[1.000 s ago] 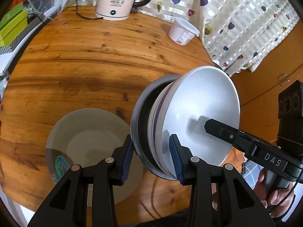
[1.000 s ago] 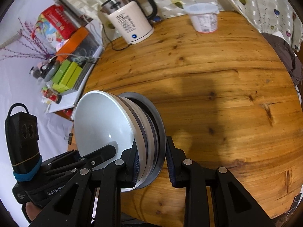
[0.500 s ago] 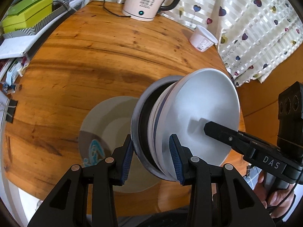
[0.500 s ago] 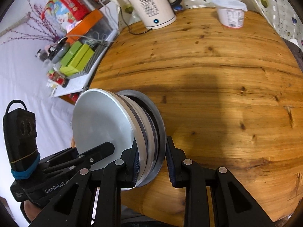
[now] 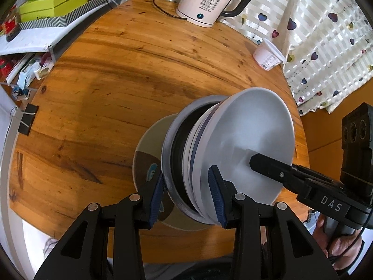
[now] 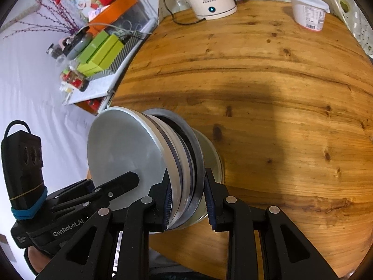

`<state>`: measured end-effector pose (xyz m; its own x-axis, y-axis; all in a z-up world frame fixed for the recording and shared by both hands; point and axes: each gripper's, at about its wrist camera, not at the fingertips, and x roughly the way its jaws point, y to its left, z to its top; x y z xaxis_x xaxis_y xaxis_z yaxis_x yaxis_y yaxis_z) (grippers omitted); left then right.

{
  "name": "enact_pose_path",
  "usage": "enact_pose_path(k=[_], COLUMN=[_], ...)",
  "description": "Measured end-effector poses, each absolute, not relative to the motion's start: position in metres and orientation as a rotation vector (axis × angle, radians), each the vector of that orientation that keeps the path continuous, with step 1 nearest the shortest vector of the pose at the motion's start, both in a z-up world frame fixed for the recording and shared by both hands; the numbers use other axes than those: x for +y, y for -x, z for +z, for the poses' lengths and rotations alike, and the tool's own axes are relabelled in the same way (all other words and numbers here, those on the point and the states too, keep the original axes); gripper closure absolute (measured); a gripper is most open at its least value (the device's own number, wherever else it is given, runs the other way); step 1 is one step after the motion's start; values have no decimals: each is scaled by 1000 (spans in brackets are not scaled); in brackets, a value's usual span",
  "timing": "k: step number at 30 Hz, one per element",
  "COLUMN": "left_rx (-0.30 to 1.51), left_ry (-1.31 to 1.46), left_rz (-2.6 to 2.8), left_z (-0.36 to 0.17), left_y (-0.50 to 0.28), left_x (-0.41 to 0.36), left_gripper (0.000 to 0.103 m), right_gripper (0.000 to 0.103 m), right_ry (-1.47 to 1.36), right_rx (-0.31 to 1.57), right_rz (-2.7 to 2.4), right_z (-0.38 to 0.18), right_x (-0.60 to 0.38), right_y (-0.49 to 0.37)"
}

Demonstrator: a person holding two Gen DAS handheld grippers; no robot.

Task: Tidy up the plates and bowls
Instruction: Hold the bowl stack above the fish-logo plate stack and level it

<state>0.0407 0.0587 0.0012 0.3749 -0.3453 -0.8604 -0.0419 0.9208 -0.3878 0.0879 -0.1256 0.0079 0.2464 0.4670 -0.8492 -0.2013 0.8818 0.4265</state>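
— Wood, round and knotty, fills the left wrist view: the table (image 5: 112, 88), with a kettle (image 5: 209, 0) at the far edge and a white tub (image 5: 268, 56) far right. What is the left gripper (image 5: 186, 193) doing?

— Pinching the near rim of a nested stack of bowls (image 5: 233, 144), tilted and off the wood. Beneath it sits a plate (image 5: 149, 149) with a printed motif.

— And the right wrist view?

— Same table (image 6: 279, 93). The right gripper (image 6: 186, 197) is clamped on the stack's (image 6: 130, 149) other rim, the plate (image 6: 211, 154) just behind it. The left gripper's (image 6: 130, 180) finger shows at the lower left.

— How should they set it down?

— I'd level both hands together, centre it over the plate, lower gently, and release only once it rests.
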Motion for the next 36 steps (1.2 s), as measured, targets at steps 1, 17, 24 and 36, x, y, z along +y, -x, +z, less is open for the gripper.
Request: enact_pose_path(k=[1, 17, 24, 36], left_rx=[1181, 1203, 1198, 1178], left_ry=[376, 393, 392, 407], left_rz=[-198, -203, -207, -221], left_z=[0, -10, -11, -12], left_y=[-41, -41, -42, -42], left_x=[60, 65, 66, 67], left_gripper=[64, 64, 64, 64], right_gripper=[79, 79, 79, 78], right_ry=[-249, -231, -232, -240], right_rx=[1247, 1283, 1287, 1289], right_rz=[462, 457, 456, 466], right_z=[7, -3, -4, -8], right_x=[-125, -116, -117, -118], right_y=[-88, -90, -91, -92])
